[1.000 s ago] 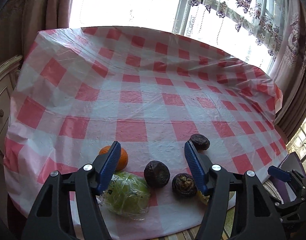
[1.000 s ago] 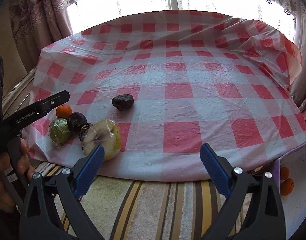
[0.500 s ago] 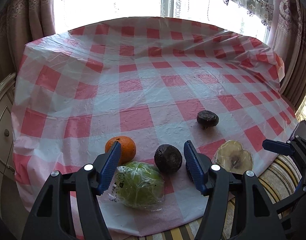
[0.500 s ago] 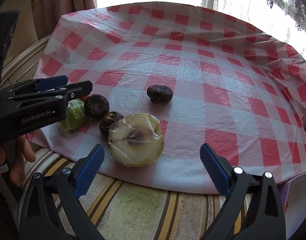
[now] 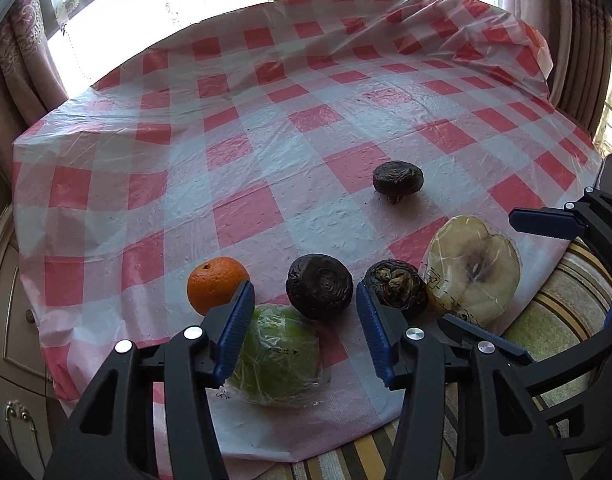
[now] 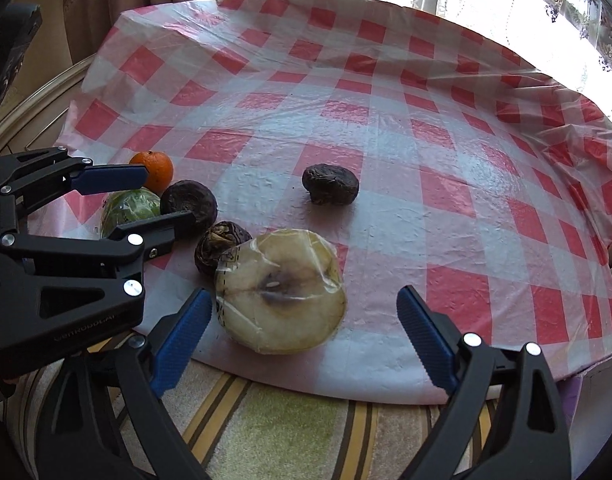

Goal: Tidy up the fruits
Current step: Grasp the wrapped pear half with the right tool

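Fruits lie near the front edge of the red-checked tablecloth (image 5: 266, 160): an orange (image 5: 217, 284), a wrapped green fruit (image 5: 276, 356), two dark wrinkled fruits (image 5: 320, 292) (image 5: 396, 288), a wrapped cut pale half fruit (image 5: 472, 268), and a third dark fruit (image 5: 398, 180) farther back. My left gripper (image 5: 304, 336) is open and empty, just before the green fruit and the first dark fruit. My right gripper (image 6: 304, 336) is open and empty, its fingers flanking the pale half fruit (image 6: 280, 290) from the near side. The left gripper shows in the right wrist view (image 6: 146, 196).
The tablecloth (image 6: 386, 120) hangs over the table's front edge. A striped rug (image 6: 266, 420) lies below it. Curtains and bright windows stand behind the table. A wooden cabinet (image 5: 14, 340) stands at the left.
Both grippers have moved closer to the fruit cluster and swung in angle. The right gripper has come up to the pale half fruit. Both stay open.
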Demonstrator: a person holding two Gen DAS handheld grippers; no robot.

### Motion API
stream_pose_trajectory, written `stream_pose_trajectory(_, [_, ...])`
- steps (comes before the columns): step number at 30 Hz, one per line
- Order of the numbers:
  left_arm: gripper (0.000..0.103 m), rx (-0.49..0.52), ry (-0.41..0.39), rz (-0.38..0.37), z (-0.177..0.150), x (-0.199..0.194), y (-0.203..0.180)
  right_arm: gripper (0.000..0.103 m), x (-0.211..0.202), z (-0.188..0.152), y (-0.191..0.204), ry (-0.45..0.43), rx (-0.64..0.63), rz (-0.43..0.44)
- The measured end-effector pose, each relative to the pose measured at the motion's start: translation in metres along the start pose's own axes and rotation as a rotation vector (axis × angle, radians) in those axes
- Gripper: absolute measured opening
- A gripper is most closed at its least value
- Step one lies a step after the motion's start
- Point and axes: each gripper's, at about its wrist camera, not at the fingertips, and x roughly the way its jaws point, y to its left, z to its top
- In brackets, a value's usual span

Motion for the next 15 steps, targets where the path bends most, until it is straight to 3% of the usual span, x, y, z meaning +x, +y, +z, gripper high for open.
stream_pose_trajectory(8, [0.048, 0.089, 0.047, 0.015, 0.005, 0.012, -0.007, 0.08, 0.007, -0.001, 0.001, 0.026, -0.002, 0.022])
stream_pose_trajectory(10, [0.043, 0.107, 0.054, -0.003, 0.005, 0.014, -0.009, 0.077, 0.008, -0.002, 0.002, 0.027, -0.007, 0.027])
stream_pose_trajectory(15, [0.036, 0.14, 0.062, 0.0, 0.005, 0.018, -0.013, 0.062, 0.008, -0.003, 0.002, 0.026, -0.005, 0.051])
